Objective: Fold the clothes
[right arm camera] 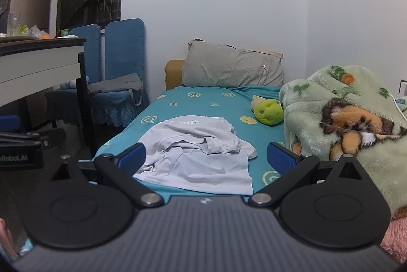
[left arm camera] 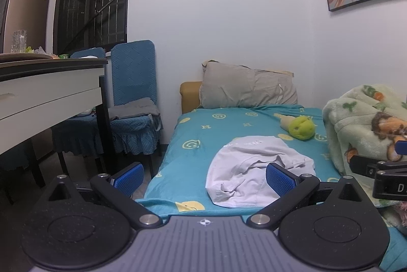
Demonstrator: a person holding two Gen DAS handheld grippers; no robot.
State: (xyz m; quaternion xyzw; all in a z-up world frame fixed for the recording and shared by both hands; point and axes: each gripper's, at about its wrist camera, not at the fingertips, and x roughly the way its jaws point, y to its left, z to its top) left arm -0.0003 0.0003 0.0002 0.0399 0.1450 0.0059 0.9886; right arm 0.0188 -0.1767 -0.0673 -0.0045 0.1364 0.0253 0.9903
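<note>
Both hand-held grippers are hanging wide and released at the foot of the bed [right arm camera: 122, 142], the left hand-held gripper [left arm camera: 203, 178] and the right hand-held gripper [right arm camera: 207, 157] each holding nothing, probably because no edge has been picked yet. Along the right side a blanket [right arm camera: 343, 119] is sitting bunched, leaving the middle of the mattress free as a folding surface. On it the shirt [right arm camera: 198, 157] is lying crumpled, one part flopping over the body, near the foot where both grippers can reach it. Beyond, a green toy [right arm camera: 269, 111] is resting clear of the work.
</note>
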